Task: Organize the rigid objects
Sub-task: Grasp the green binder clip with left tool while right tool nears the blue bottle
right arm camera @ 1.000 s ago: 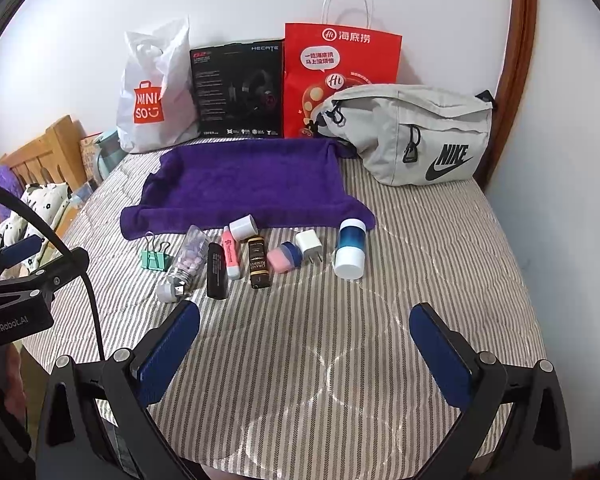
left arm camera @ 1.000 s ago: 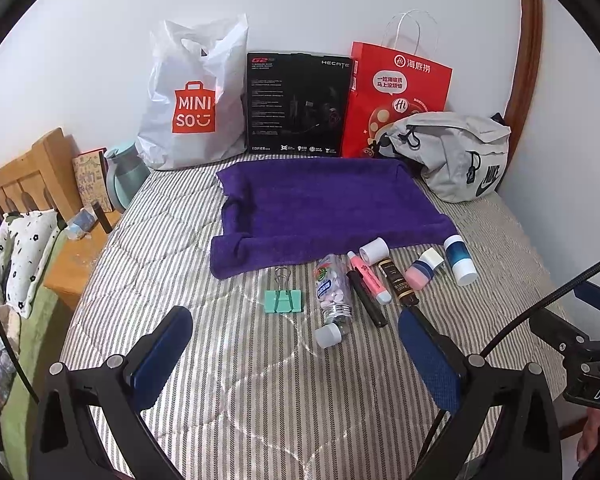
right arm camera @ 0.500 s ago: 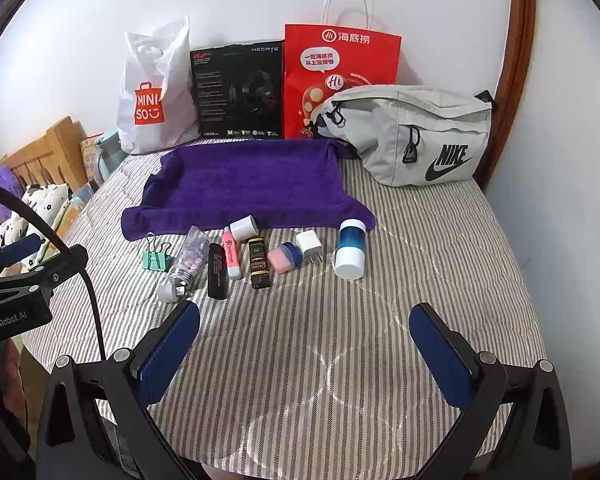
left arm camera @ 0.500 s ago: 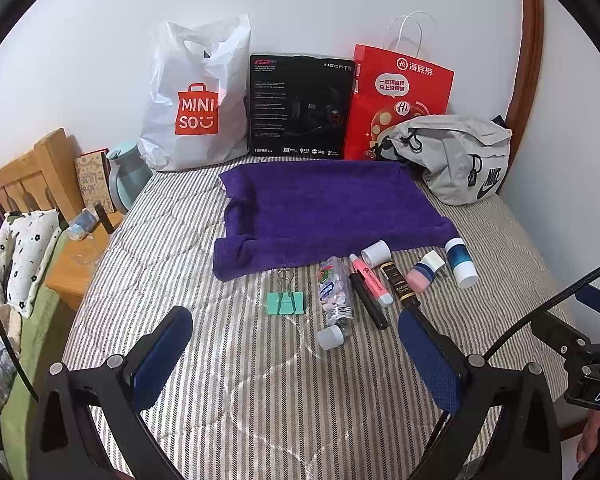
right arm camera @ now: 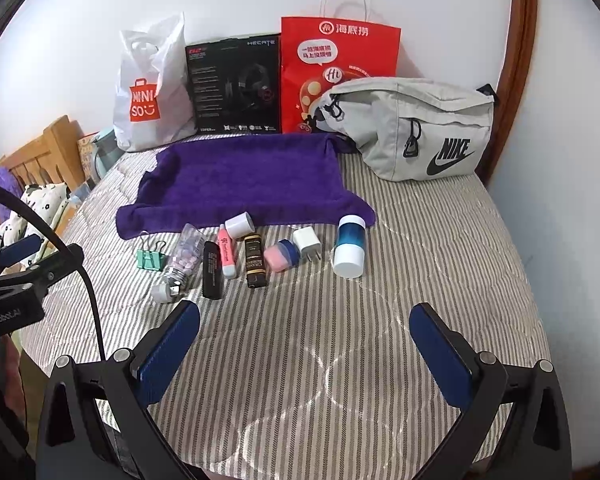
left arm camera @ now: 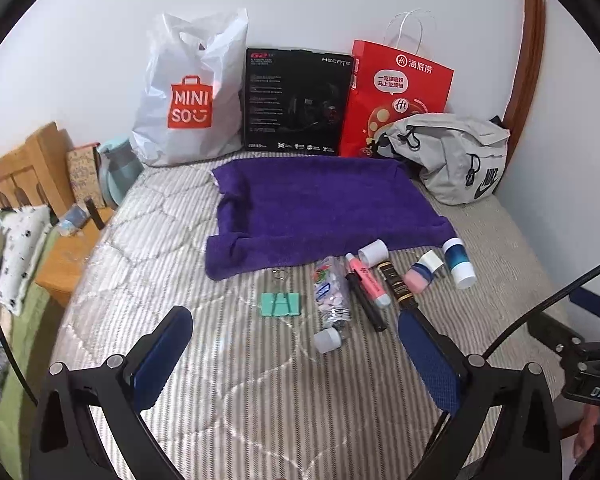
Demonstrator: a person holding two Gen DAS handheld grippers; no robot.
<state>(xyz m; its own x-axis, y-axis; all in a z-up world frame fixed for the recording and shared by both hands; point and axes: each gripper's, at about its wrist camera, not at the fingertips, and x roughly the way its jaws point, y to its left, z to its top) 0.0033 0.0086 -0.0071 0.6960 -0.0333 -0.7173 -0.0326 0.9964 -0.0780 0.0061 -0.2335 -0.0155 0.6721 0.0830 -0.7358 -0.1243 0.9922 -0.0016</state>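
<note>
A row of small items lies on the striped bed in front of a purple towel [left arm camera: 324,204] [right arm camera: 244,180]: a green binder clip [left arm camera: 281,304] [right arm camera: 151,258], a clear bottle of tablets [left arm camera: 332,296] [right arm camera: 183,260], a black stick [right arm camera: 213,270], a pink highlighter [left arm camera: 367,280] [right arm camera: 227,254], a small white cup [right arm camera: 239,224], a black-and-gold tube [right arm camera: 255,262], a pink-and-blue case [right arm camera: 283,255], a white charger plug [right arm camera: 307,242] and a blue-and-white container [left arm camera: 458,262] [right arm camera: 350,246]. My left gripper [left arm camera: 296,344] and right gripper [right arm camera: 304,340] hover open and empty, short of the row.
Against the wall stand a white Miniso bag [left arm camera: 188,96], a black headset box [left arm camera: 296,100] and a red paper bag [left arm camera: 396,96]. A grey Nike pouch [right arm camera: 412,128] lies at the back right. A wooden headboard [left arm camera: 24,172] and a pillow [left arm camera: 12,252] are on the left.
Both grippers have shifted only slightly; the left view has drifted a little, with the items sitting marginally lower and to the right. Nothing on the bed has moved.
</note>
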